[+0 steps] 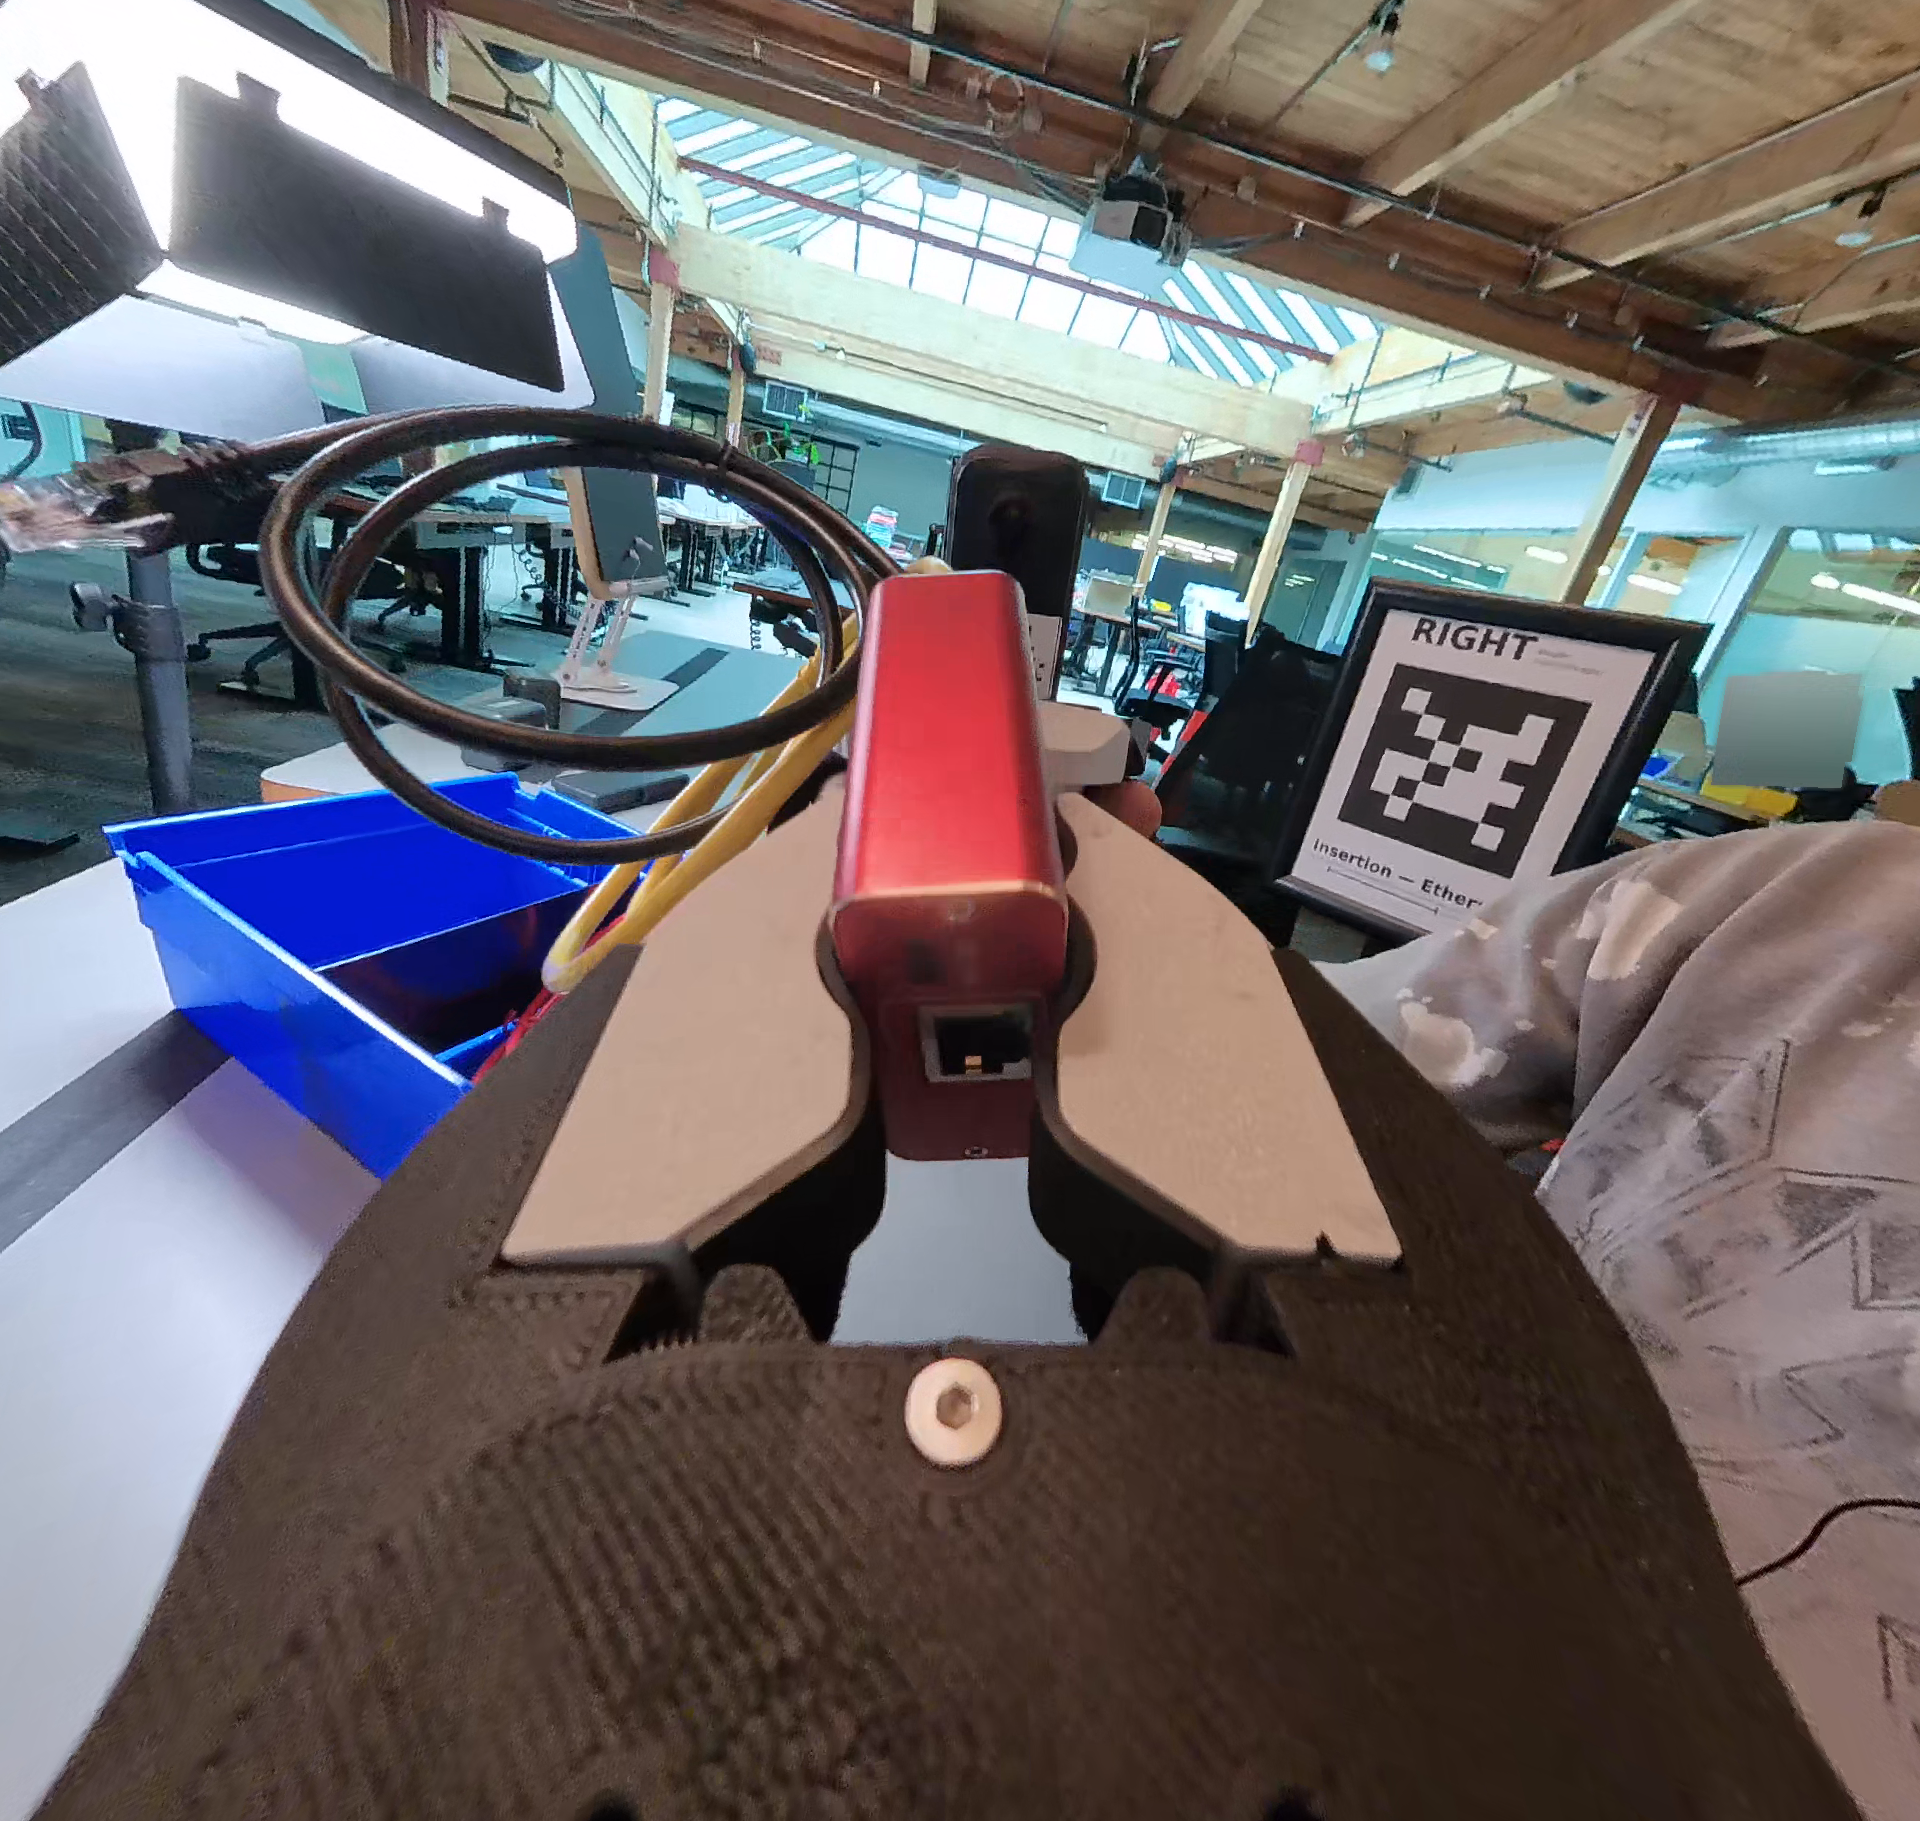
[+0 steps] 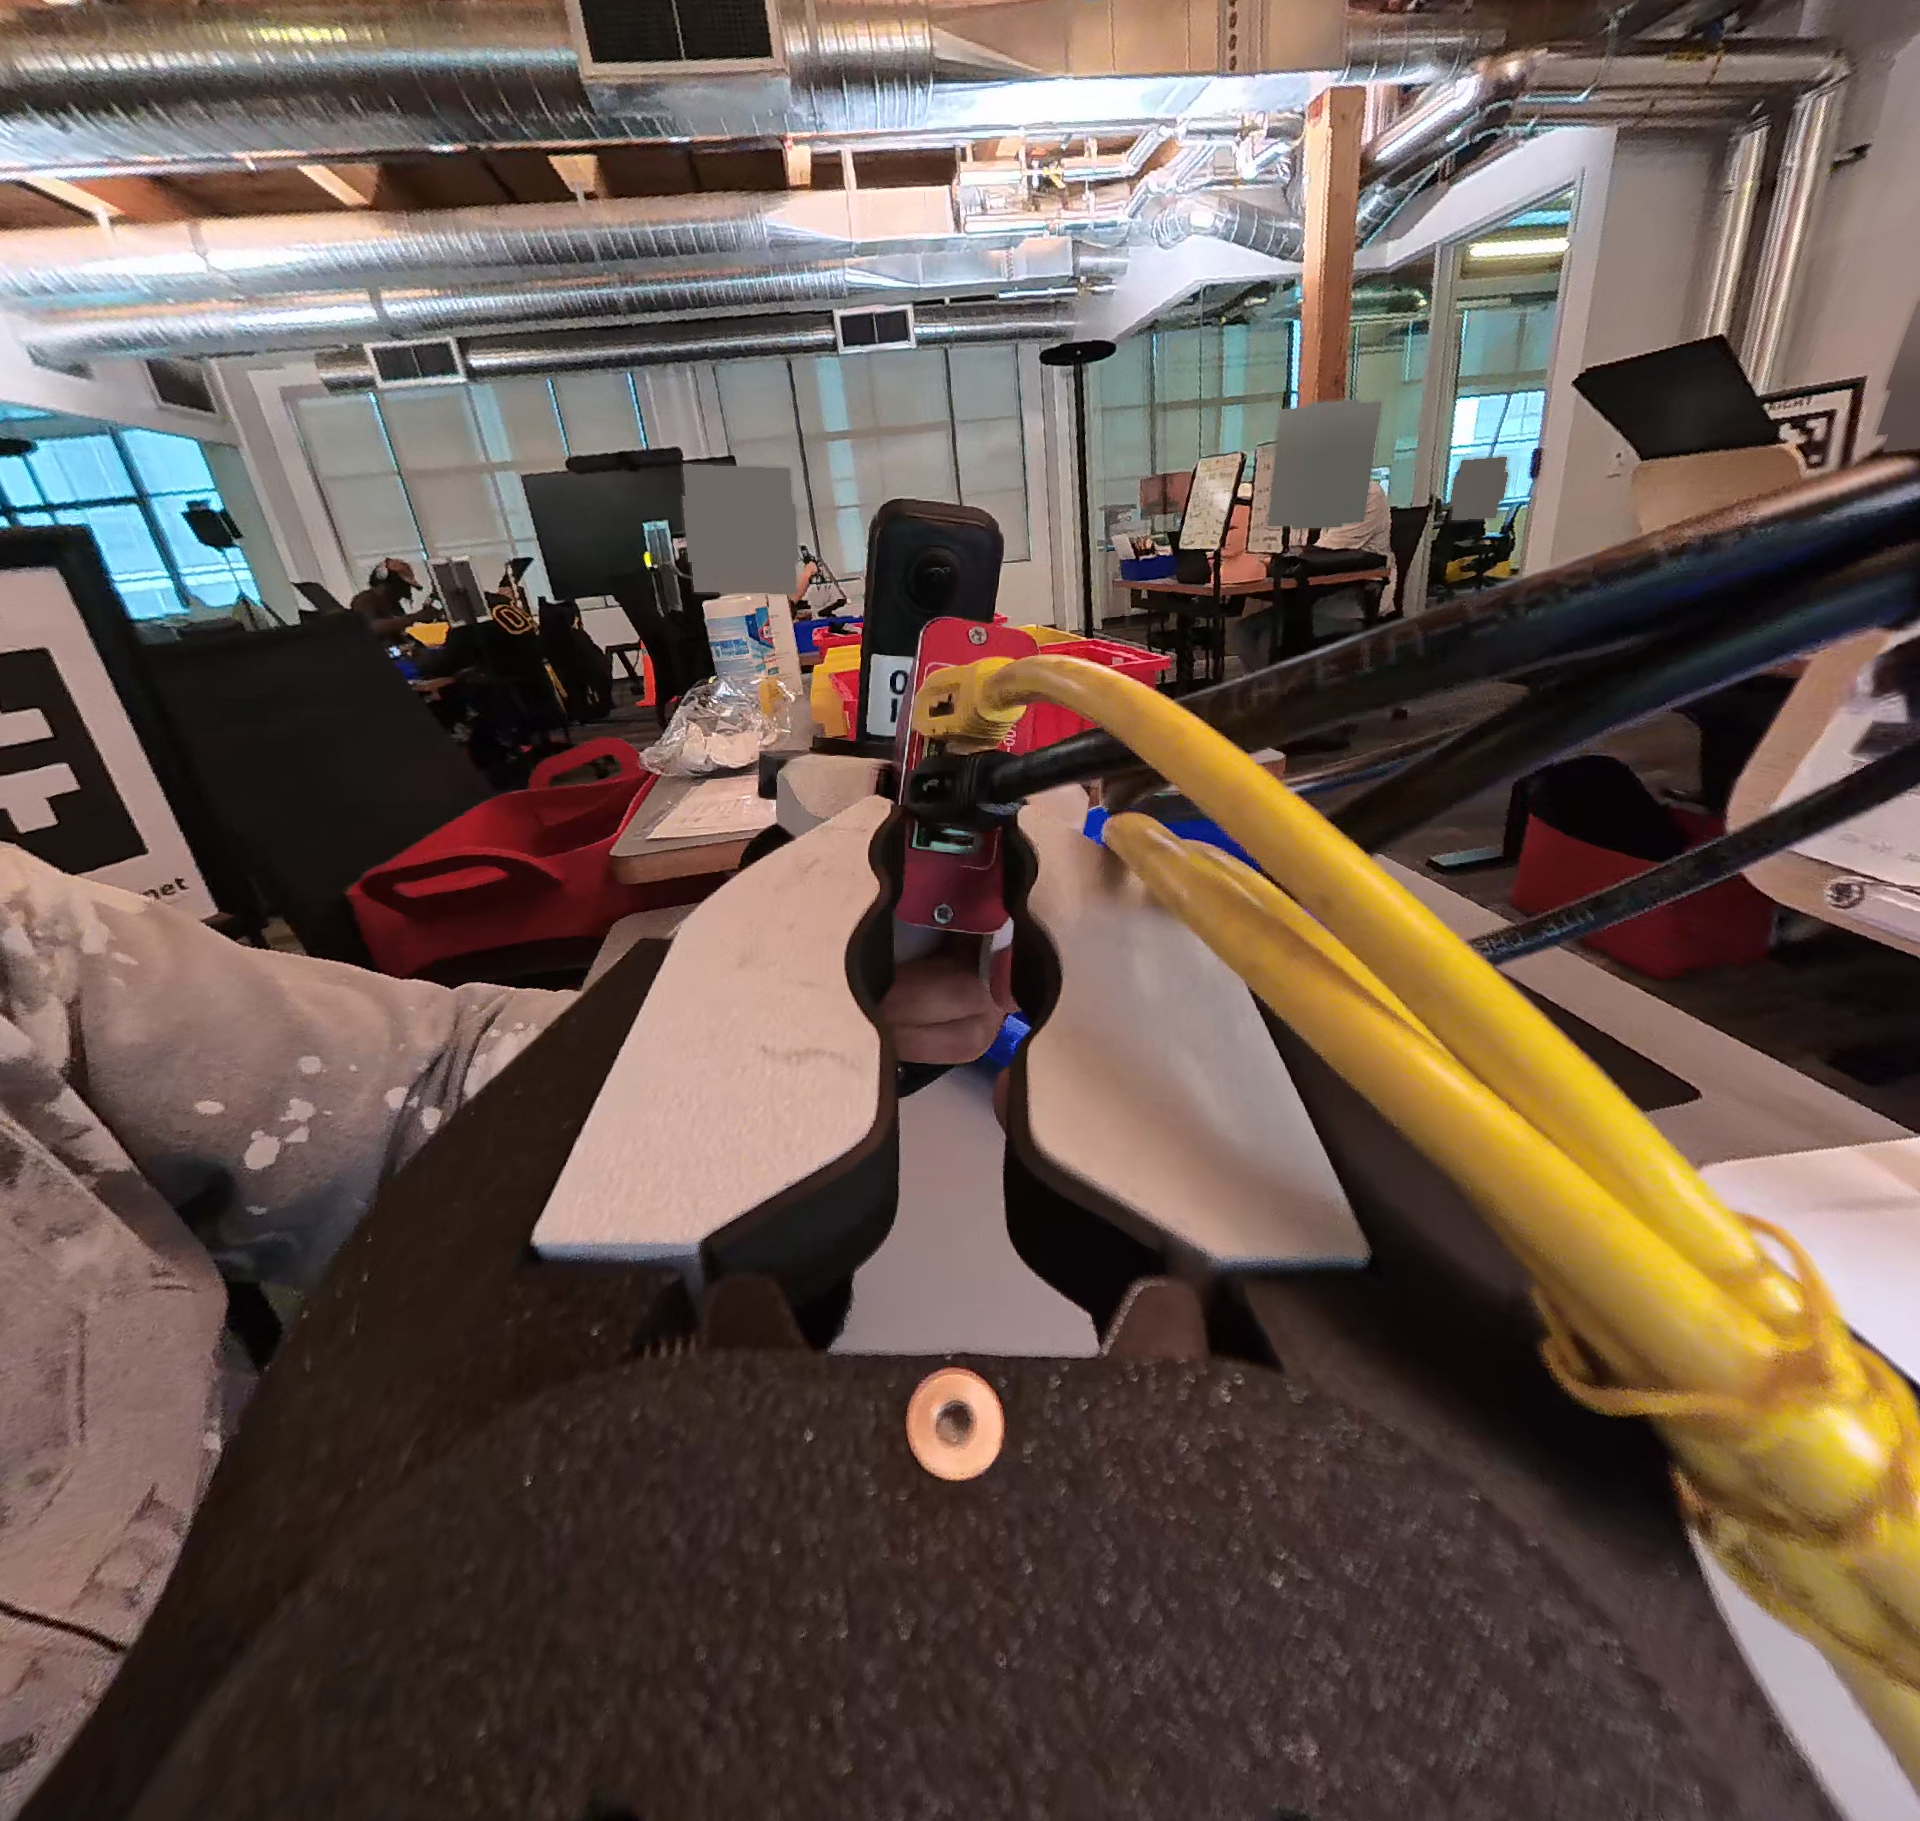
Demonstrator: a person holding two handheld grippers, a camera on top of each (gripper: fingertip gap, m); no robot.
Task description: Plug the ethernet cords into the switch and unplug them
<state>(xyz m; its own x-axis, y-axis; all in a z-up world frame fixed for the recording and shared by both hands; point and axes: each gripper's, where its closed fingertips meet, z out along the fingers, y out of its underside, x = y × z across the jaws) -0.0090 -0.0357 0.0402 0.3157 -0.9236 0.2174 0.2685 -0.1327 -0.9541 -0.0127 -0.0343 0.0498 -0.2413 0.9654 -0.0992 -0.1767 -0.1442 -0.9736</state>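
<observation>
Two grippers clamp one red switch (image 1: 948,784) end to end: left gripper (image 1: 951,992) pinches its body, right gripper (image 2: 951,888) its port end. Yellow cord (image 2: 1247,836) and black cord (image 2: 1049,769) sit plugged just above the right jaws; a twist could wrench them out.

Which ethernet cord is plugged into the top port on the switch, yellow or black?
The yellow cord. Its plug sits in the uppermost port of the red switch; the black cord is plugged in directly below.
</observation>
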